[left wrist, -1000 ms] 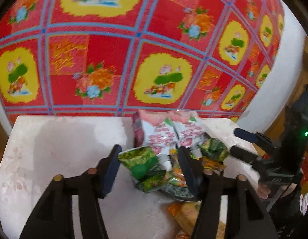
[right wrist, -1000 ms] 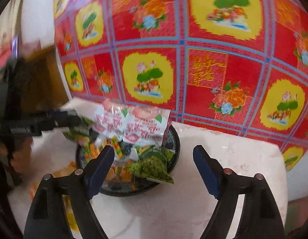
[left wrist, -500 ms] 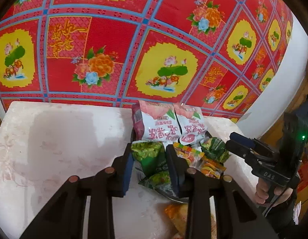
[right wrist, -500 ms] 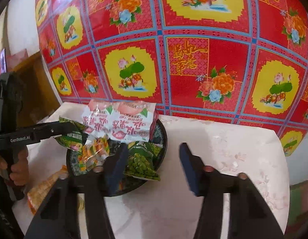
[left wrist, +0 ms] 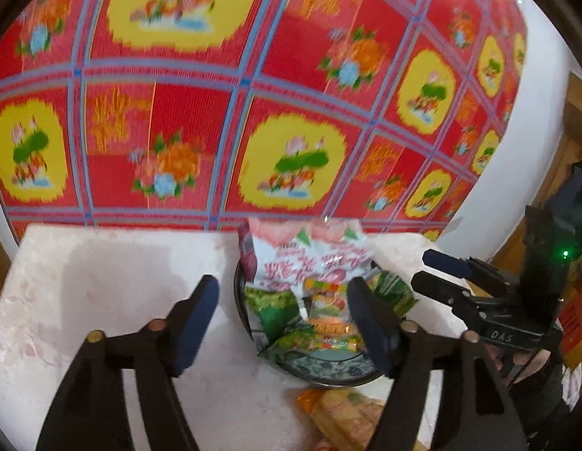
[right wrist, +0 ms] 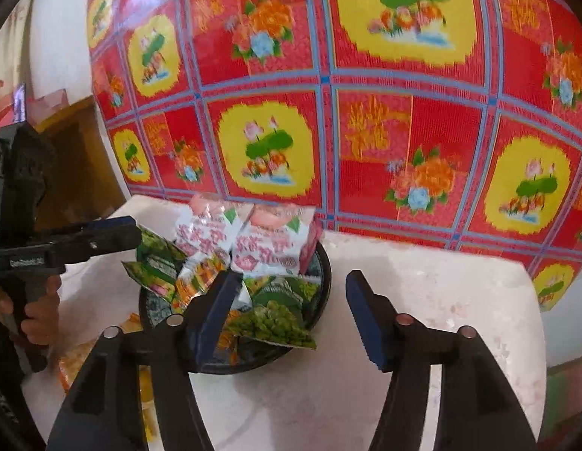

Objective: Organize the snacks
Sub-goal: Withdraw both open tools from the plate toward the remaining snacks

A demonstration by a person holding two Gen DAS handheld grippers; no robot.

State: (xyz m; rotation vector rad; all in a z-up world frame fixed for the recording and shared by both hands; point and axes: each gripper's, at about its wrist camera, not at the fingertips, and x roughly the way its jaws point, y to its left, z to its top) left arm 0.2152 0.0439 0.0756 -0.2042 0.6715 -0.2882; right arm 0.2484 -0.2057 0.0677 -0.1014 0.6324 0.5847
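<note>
- Snack packets heaped in dark patterned bowl point(left wrist: 321, 370) on pale marble tabletop point(left wrist: 103, 285); orange packet point(left wrist: 347, 419) lies outside, just beside the rim.
- Left gripper point(left wrist: 287, 319) spread wide, holding nothing; right gripper point(right wrist: 291, 315) likewise wide and empty.
- Risk: green pea packet point(right wrist: 279, 319) overhangs the near rim; a brushing finger likely tips it out.
- Risk: white-pink bags point(right wrist: 268, 240) lean upright at back and may topple.
- Change: half a second ago left jaws nearly pinched a green packet point(left wrist: 270, 306); now released, pulled back. Right jaws wider too.
</note>
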